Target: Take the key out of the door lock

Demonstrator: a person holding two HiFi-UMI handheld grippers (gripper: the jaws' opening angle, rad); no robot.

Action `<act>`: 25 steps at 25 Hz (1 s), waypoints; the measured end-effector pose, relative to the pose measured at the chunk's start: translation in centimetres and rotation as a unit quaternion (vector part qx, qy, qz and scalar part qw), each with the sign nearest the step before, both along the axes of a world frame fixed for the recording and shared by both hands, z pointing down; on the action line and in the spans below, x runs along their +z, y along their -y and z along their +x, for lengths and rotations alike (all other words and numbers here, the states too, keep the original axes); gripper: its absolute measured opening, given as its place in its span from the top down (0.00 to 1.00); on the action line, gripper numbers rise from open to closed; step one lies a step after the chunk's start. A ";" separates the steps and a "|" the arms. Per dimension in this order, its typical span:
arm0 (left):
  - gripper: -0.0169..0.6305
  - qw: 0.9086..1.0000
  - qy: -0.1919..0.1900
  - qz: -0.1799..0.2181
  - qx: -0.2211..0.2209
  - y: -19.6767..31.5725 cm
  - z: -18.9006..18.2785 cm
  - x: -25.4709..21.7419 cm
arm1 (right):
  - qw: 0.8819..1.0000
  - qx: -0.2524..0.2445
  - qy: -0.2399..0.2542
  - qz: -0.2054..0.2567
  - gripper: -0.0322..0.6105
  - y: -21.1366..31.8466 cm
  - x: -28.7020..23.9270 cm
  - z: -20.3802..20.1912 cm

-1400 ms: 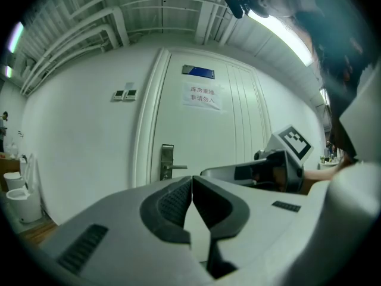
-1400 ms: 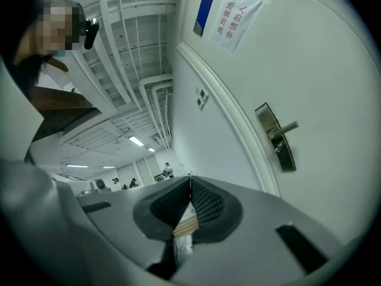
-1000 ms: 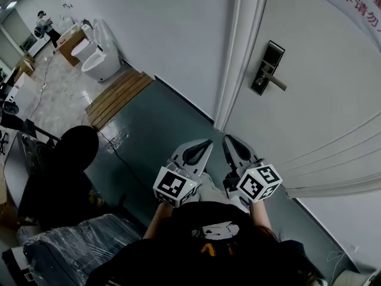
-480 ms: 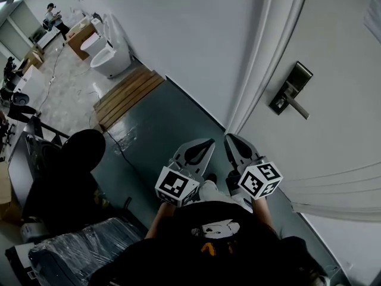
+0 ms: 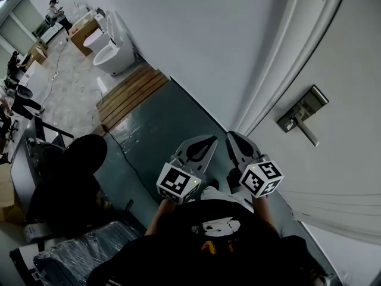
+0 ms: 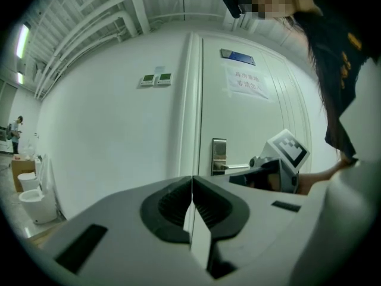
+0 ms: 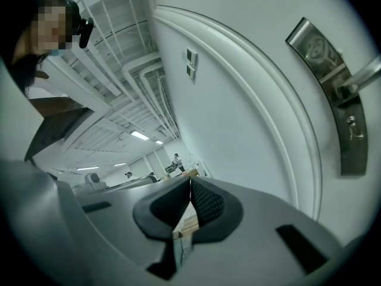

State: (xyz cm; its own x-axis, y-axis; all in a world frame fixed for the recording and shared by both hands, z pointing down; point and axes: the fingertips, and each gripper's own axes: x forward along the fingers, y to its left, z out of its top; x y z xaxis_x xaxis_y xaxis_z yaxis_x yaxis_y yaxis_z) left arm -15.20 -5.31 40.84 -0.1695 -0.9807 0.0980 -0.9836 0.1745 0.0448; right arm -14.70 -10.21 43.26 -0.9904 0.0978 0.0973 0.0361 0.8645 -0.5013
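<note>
The white door (image 5: pixel 351 52) stands at the right in the head view, with a metal lock plate and lever handle (image 5: pixel 303 117) on it. No key can be made out on the plate at this distance. My left gripper (image 5: pixel 205 143) and right gripper (image 5: pixel 232 138) are held side by side low in the middle, well short of the lock, both shut on nothing. In the left gripper view the lock plate (image 6: pixel 219 155) shows beyond the shut left gripper (image 6: pixel 191 180). The right gripper view has the lock plate (image 7: pixel 333 94) at upper right, above the shut right gripper (image 7: pixel 190 186).
The white door frame (image 5: pixel 280 76) runs between the wall and the door. To the far left lie a wooden platform (image 5: pixel 131 94) and white toilets (image 5: pixel 110 49). A black round chair (image 5: pixel 80 157) and a plastic-wrapped item (image 5: pixel 77 252) are at lower left. A paper notice (image 6: pixel 245 82) hangs on the door.
The head view has swung, so the lock plate now sits further right and lower in the picture. Both grippers keep their place in front of the body and stay shut.
</note>
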 end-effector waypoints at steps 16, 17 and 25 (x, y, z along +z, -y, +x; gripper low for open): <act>0.96 0.995 0.002 -0.018 0.094 8.2 0.2 0.5 | 0.996 0.091 -0.005 -0.006 0.94 7.3 1.4 1.5; 0.96 0.995 0.002 -0.018 0.099 8.6 0.5 0.5 | 0.995 0.098 -0.005 -0.007 0.94 7.6 1.5 1.8; 0.96 0.989 0.013 -0.018 0.150 10.8 2.6 -0.1 | 0.989 0.149 0.004 -0.012 0.94 9.6 1.4 4.3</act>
State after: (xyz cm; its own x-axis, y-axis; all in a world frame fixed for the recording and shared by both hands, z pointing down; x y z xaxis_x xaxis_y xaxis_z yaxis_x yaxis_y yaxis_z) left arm -12.58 -16.14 40.72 0.1248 -0.9832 0.1329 -0.9922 -0.1234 0.0184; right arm -10.35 -19.82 44.69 -0.9764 -0.1961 0.0910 -0.2144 0.8257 -0.5217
